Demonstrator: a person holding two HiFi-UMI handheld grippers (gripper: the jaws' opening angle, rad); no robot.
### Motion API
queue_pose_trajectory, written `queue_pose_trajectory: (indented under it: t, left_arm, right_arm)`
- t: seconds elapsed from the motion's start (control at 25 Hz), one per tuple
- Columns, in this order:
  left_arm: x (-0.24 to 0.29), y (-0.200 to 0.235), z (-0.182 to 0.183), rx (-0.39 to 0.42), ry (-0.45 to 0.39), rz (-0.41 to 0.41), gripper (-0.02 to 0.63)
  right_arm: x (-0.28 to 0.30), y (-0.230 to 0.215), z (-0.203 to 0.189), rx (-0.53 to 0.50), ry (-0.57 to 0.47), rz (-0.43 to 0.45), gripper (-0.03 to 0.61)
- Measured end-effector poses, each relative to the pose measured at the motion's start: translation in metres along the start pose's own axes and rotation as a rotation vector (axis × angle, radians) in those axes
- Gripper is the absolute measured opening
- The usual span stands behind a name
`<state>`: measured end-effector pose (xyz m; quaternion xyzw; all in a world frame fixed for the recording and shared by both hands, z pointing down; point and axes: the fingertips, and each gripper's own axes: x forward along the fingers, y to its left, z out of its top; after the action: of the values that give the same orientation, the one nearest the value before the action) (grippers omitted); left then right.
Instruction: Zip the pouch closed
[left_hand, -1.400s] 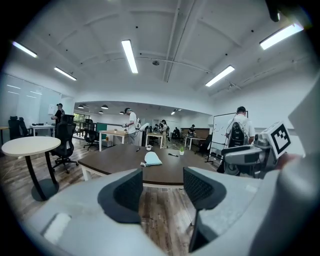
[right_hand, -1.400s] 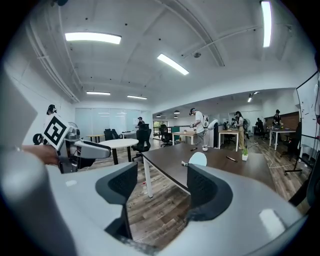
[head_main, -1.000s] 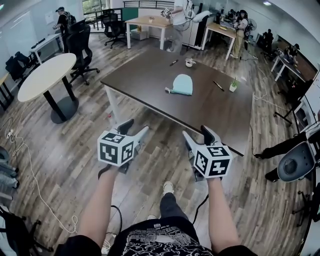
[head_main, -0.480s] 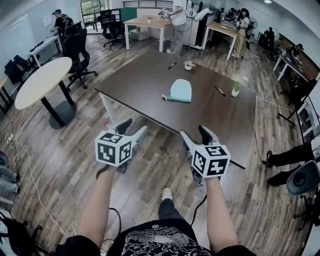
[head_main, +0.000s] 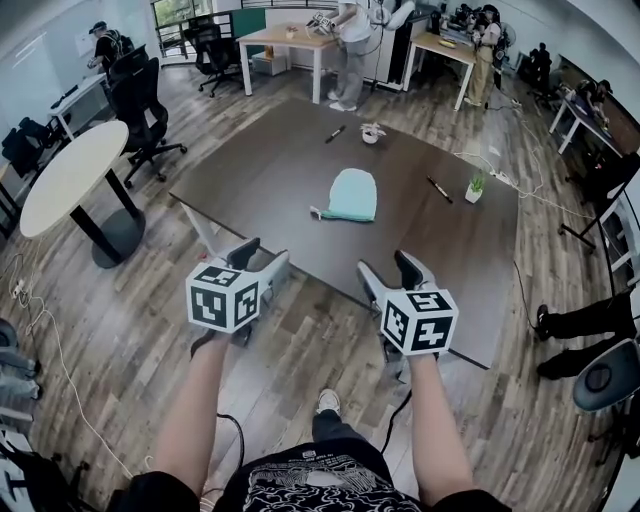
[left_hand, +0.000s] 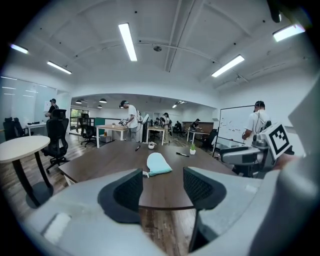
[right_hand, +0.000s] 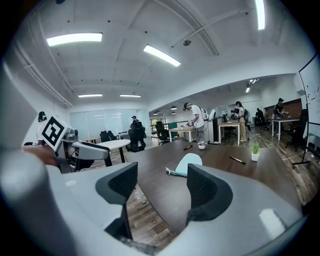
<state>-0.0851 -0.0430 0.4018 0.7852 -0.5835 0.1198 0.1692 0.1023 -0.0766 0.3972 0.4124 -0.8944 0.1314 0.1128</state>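
Two grippers hang in the air over the wooden floor, and both are empty. The left gripper (head_main: 262, 258) has its jaws wide apart with nothing between them. The right gripper (head_main: 390, 270) is just the same.

The pale blue-green soft cloth pouch with one rounded end (head_main: 352, 195) lies flat near the middle of the big dark brown worktop (head_main: 260, 175). It is at 12 o'clock from the grippers and well apart from them. Nothing touches it. A black pen (head_main: 438, 189) and a small green plant in a white pot (head_main: 475, 187) sit off at the pouch's 3 o'clock side, out of the way.

The pouch looks light and floppy, like thin cloth. I think it will slide on the smooth worktop and bunch up if only one gripper pulls on it. So one gripper should pinch the cloth right by the zip to hold it flat, and the other should pull the zip.

A little tab (head_main: 316, 212) sticks out at the pouch's 8 o'clock corner. That may be the zip pull, but it is too small to be sure. It is tiny, so the jaws must close on it with care. I cannot tell how far open the zip is.
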Motion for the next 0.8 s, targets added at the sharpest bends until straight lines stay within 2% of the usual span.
queue_pose_trajectory:
  t: [0.4,0.8]
  left_arm:
    - [0.073,0.018,0.019,-0.021,0.03,0.017,0.255]
    - [0.11,0.027,0.034,-0.01,0.053,0.039,0.255]
  right_arm:
    - [0.056,-0.057,0.013,0.014,0.031,0.012,0.298]
    - [0.089,-0.083,0.023,0.027,0.042,0.043,0.298]
